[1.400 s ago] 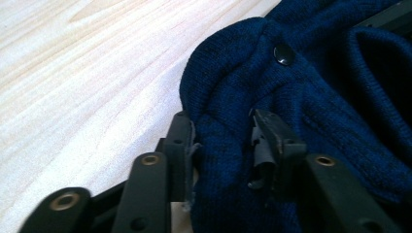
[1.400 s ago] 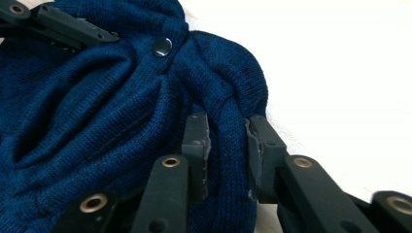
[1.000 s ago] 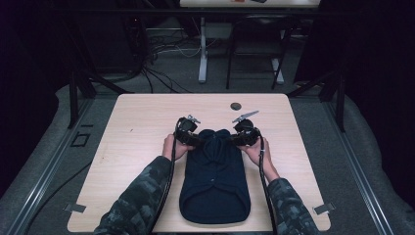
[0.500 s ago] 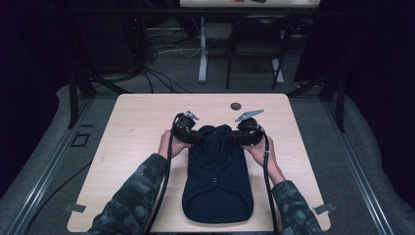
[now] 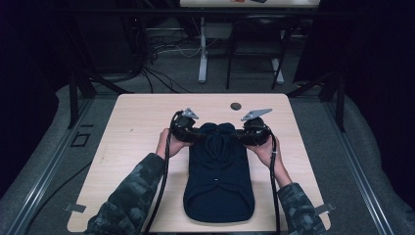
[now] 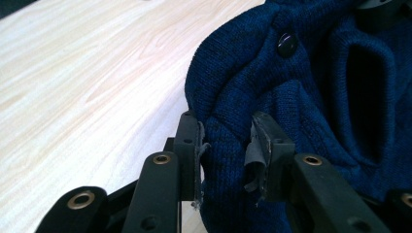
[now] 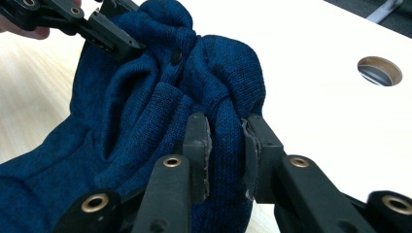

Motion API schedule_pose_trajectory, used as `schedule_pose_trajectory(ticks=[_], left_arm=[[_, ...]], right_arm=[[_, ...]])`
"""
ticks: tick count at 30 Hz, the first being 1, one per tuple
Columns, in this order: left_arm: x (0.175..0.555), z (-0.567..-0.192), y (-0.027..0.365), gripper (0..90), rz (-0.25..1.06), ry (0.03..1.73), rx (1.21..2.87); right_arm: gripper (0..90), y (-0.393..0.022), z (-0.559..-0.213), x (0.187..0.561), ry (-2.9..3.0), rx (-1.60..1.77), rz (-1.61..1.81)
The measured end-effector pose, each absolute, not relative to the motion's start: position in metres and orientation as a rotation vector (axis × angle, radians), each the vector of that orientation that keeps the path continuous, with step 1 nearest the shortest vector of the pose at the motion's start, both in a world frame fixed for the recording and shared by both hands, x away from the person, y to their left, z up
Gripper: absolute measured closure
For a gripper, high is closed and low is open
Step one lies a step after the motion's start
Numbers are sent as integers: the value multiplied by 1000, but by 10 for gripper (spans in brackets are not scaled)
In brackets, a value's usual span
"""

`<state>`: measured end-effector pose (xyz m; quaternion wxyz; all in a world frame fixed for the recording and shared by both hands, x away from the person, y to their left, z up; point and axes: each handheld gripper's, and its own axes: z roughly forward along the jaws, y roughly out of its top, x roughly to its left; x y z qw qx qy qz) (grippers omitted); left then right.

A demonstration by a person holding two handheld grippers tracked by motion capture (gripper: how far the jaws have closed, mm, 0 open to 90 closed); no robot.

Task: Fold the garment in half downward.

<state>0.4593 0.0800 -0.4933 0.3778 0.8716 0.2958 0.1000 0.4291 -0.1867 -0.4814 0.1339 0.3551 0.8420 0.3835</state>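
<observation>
A dark blue knitted garment (image 5: 219, 181) lies lengthwise on the wooden table (image 5: 142, 117), its far end bunched and raised. My left gripper (image 5: 198, 137) pinches the left side of that end. In the left gripper view its jaws (image 6: 227, 141) have just been closing and press on a fold of knit (image 6: 301, 73) below a dark button (image 6: 287, 43). My right gripper (image 5: 240, 137) holds the right side of the same end; its pads (image 7: 226, 141) squeeze a thick fold (image 7: 145, 111). The left gripper (image 7: 116, 34) also shows across the garment in the right gripper view.
A round cable hole (image 5: 236, 105) sits in the table just beyond the garment, also seen as the hole (image 7: 379, 71) in the right gripper view. Bare wood lies to the left and right. Past the far edge are cables and furniture legs on the floor.
Both hands have moved away from the person and upward, carrying the garment's far end with them. That end is now higher and more bunched.
</observation>
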Motion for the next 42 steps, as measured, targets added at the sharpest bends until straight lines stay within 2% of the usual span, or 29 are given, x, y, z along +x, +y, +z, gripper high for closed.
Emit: schedule_pose_trajectory(ticks=[11,28,37,42], left_arm=[[447,-479,77,684,326,668,2215],[426,-462,70,686,475,545,2224],[420,-455,72,678,461,523,2222],[419,-452,73,645,402,536,2239]], right_arm=[[703,-196,-468,420,2476,1002,1113],[710,-201,-457,405,2456,954,1103],[724,-205,-455,398,2452,933,1134],[747,-204,-454,392,2435,894,1113]])
